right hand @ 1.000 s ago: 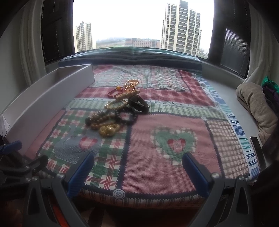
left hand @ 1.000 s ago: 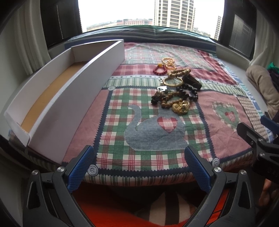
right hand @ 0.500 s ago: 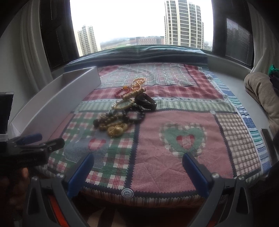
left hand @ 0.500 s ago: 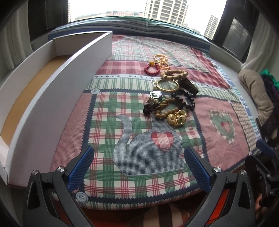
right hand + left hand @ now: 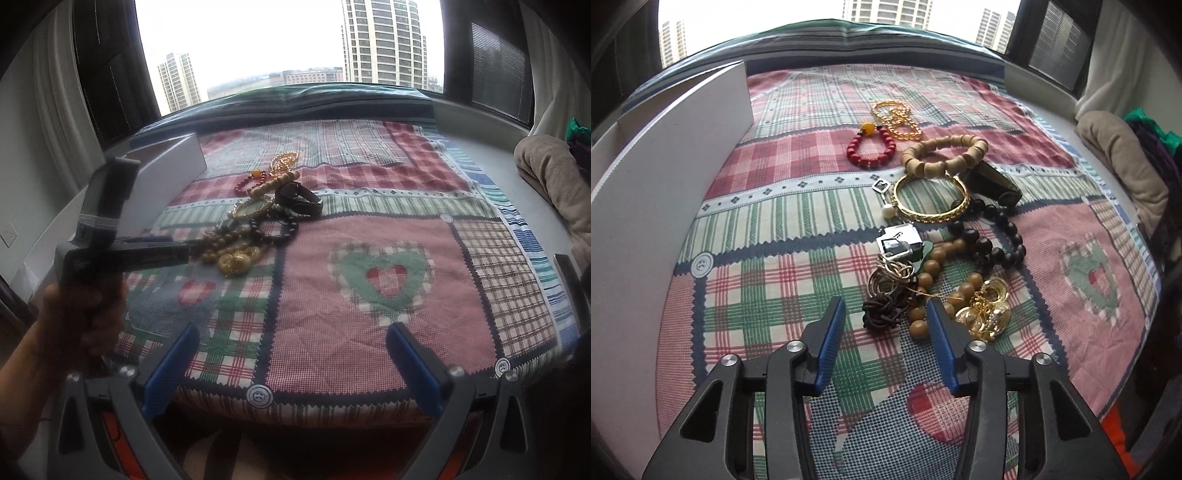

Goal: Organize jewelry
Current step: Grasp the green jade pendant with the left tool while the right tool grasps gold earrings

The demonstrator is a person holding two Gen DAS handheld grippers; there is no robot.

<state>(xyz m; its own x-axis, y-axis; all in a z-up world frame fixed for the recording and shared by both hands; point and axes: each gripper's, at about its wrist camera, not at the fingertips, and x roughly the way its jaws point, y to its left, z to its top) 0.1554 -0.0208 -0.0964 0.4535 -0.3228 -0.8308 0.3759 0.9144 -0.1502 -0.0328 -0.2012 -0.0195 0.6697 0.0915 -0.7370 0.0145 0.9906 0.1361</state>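
A pile of jewelry lies on the patchwork quilt [image 5: 783,280]: a red bead bracelet [image 5: 871,147], a wooden bead bracelet [image 5: 945,155], a gold bangle [image 5: 931,199], black beads [image 5: 993,236], a silver square piece [image 5: 899,240] and gold charms [image 5: 986,310]. My left gripper [image 5: 884,301] hangs over the pile's near end, its jaws closing. A dark brown knotted cord [image 5: 882,314] sits between the blue pads, with gaps on both sides. The right wrist view shows a hand holding the left gripper [image 5: 184,253] at the jewelry pile [image 5: 258,225]. My right gripper [image 5: 291,328] stays wide open over the quilt's near edge, holding nothing.
A long white box [image 5: 665,184] stands along the quilt's left side, its tall wall close to the pile. A beige cushion [image 5: 1123,155] lies at the right by the window sill. The heart patch [image 5: 384,277] on the right side of the quilt bears nothing.
My left gripper has moved forward and down, from the quilt's near edge to the pile. Its jaws have narrowed from wide open to around the brown cord. The right gripper has barely shifted.
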